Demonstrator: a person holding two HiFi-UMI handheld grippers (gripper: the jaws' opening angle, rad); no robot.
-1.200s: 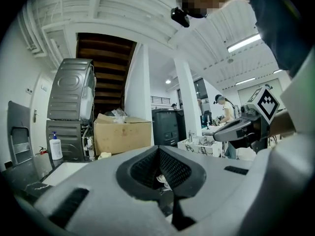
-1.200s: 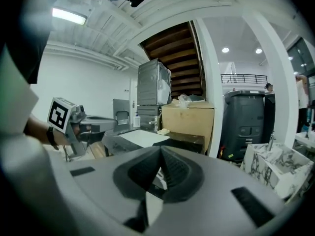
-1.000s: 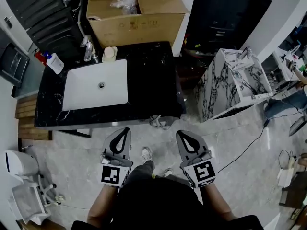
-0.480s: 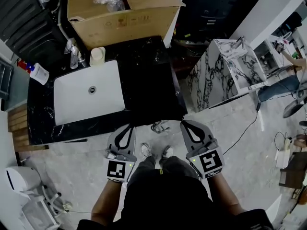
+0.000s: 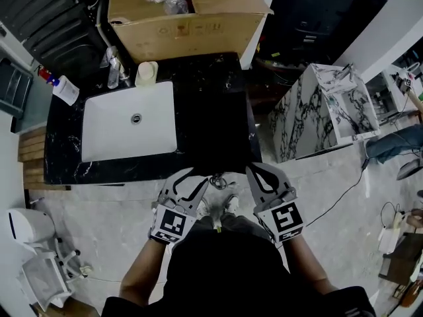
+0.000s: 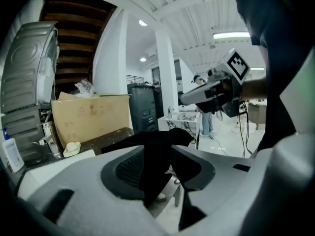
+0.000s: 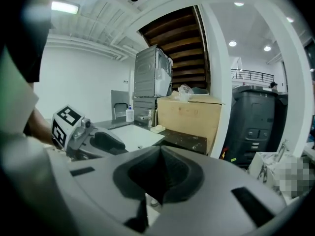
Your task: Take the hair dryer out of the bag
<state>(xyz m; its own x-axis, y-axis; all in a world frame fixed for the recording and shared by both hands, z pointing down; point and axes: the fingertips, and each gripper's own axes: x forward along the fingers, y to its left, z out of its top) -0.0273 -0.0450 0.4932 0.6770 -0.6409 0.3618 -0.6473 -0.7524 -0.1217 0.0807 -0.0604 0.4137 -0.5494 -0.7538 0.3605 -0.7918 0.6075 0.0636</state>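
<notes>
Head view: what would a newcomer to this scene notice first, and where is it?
The white sink set in the black counter catches the eye first, with a big cardboard box behind it. At the counter's near edge are the left gripper, its jaws opening with a dark shape between them, and the right gripper, shut and empty.

Left gripper (image 5: 190, 183) lowered, opening (black bag (image 6: 156, 154) between fingers (image 6: 74, 195)).

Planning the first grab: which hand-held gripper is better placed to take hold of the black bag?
Left. The left hand-held gripper has the black bag between its opening jaws; the right hand-held gripper is shut and empty.
</notes>
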